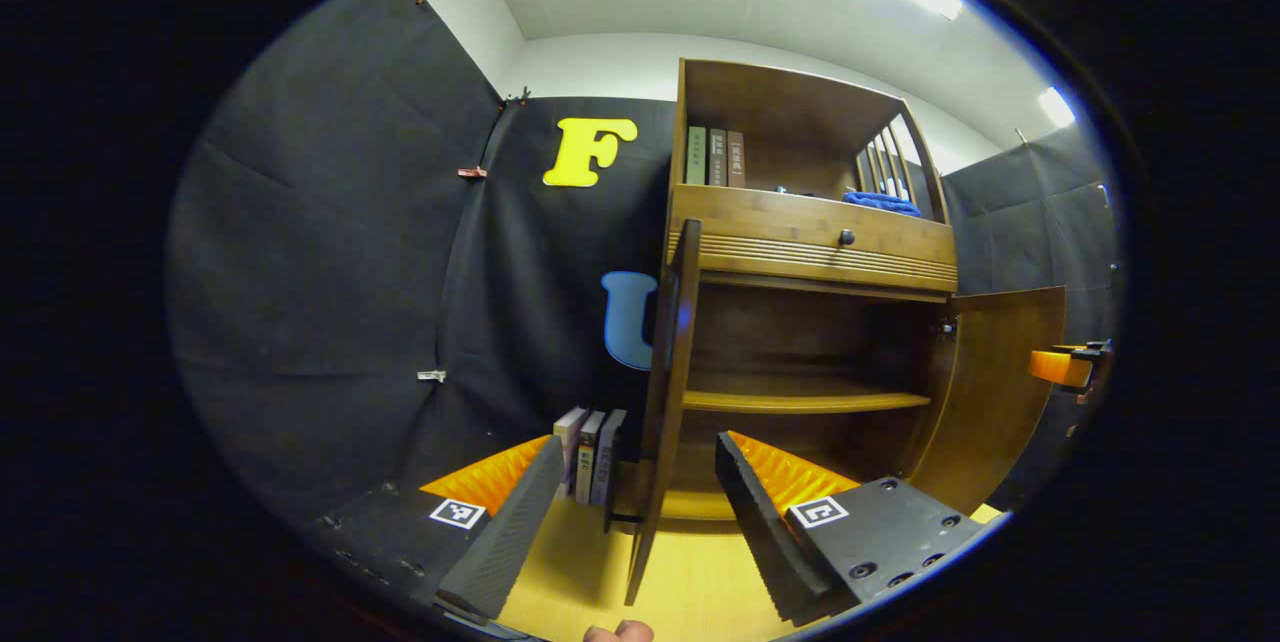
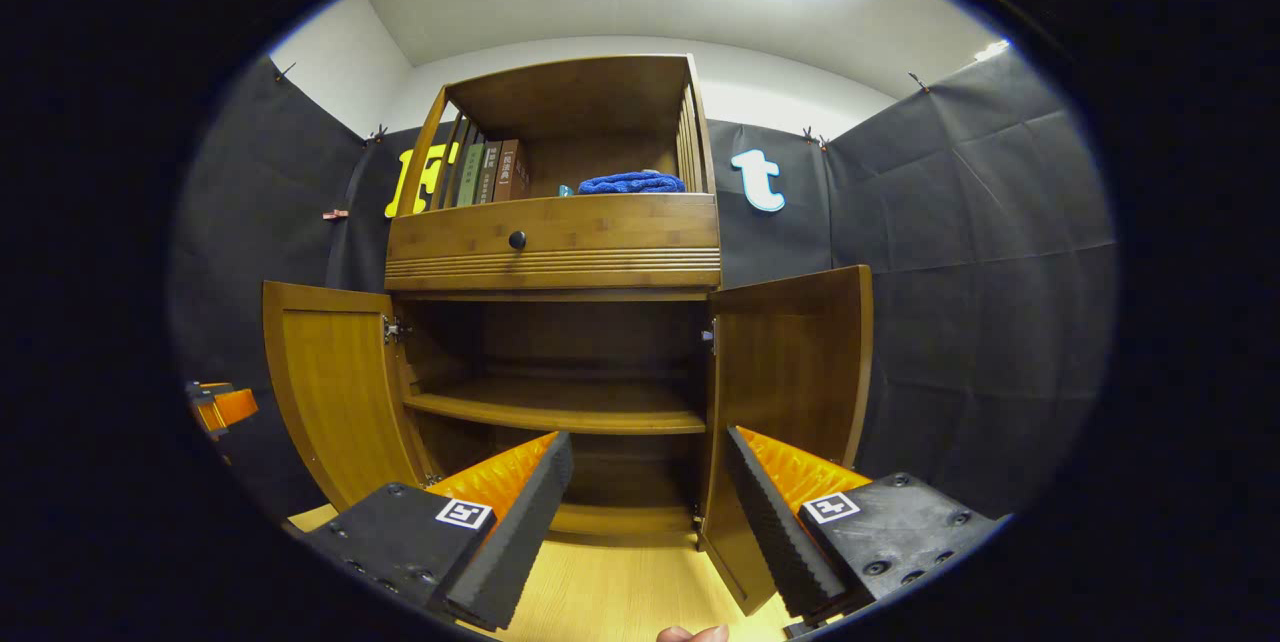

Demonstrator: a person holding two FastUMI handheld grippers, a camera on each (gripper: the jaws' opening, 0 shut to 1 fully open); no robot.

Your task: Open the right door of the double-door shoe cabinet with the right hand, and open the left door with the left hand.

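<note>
The wooden shoe cabinet (image 2: 550,267) has both lower doors swung open. In the left gripper view the left door (image 1: 668,392) shows edge-on, standing in the wide gap between my left gripper's (image 1: 638,447) fingers without either finger touching it. The right door (image 1: 1000,392) stands open at the far right, with the right gripper (image 1: 1070,367) just beyond it. In the right gripper view the left door (image 2: 330,392) and right door (image 2: 790,372) both stand outward. My right gripper (image 2: 648,442) is open, facing the bare inner shelf (image 2: 560,412). The left gripper (image 2: 215,407) shows beside the left door.
A drawer with a dark knob (image 2: 517,240) sits above the doors. Books (image 2: 490,172) and a blue cloth (image 2: 630,184) lie on the top shelf. More books (image 1: 590,457) stand on the light wood floor (image 1: 690,582) left of the cabinet. Black cloth walls close in on both sides.
</note>
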